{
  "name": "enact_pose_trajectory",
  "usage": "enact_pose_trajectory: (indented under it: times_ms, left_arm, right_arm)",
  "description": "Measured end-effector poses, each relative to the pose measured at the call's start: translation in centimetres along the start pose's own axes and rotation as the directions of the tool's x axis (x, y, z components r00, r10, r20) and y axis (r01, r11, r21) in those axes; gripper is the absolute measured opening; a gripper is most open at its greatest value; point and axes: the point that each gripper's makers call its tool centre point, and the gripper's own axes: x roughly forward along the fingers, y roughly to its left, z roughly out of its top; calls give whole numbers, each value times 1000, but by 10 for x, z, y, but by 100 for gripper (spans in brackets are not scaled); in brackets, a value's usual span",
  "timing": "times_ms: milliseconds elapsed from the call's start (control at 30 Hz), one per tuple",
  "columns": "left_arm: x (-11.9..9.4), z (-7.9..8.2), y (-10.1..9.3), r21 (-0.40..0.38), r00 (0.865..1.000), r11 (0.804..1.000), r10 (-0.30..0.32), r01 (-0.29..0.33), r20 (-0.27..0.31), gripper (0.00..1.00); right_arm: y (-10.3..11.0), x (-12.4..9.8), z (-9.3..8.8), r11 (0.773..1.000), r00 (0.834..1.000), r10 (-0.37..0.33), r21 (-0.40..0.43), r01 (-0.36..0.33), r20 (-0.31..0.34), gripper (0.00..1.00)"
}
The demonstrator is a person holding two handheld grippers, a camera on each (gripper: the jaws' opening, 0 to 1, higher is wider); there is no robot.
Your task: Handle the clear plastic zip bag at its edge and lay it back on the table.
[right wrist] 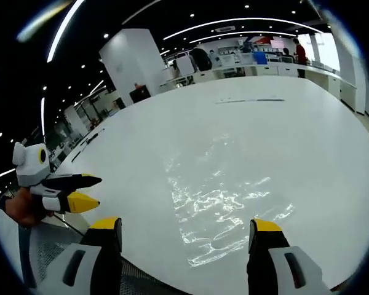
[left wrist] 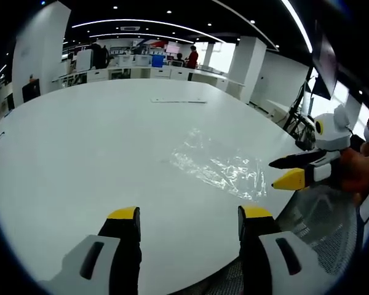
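The clear plastic zip bag (left wrist: pixel 218 165) lies flat and crinkled on the white table (left wrist: pixel 98 141), near its front right edge. My left gripper (left wrist: pixel 189 215) is open at the table's near edge, to the left of the bag and apart from it. My right gripper (left wrist: pixel 283 171) comes in from the right, jaws parted, its tips just off the bag's right edge. In the right gripper view the bag (right wrist: pixel 224 203) spreads out straight ahead, and my right gripper (right wrist: pixel 188 225) stands open over its near edge with nothing between the jaws. The left gripper (right wrist: pixel 86 192) hangs at the left, held by a hand.
A thin long strip (left wrist: pixel 178 101) lies on the far part of the table. A black mesh chair back (left wrist: pixel 320 215) sits under the table edge on the right. Desks, shelves and a standing person (left wrist: pixel 192 56) fill the room behind.
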Motion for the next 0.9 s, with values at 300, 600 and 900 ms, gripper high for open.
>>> enact_pose_trajectory:
  times_ms: [300,600,900]
  left_arm:
    - [-2,0,1,-5,1000,1000,1,-1,3,63]
    - [-2,1,6,-20,1000,1000,0,0,16,62]
    - [-2,1,5,-29,1000,1000,-7,8,17,61]
  right_arm:
    - [6,12,12,998,999,29,-51,-30,-23,84]
    - [15,32,26,993,998,51,-103,-55,-43,82]
    - [38,64,43,985,995,80,-147,-87,-53,80]
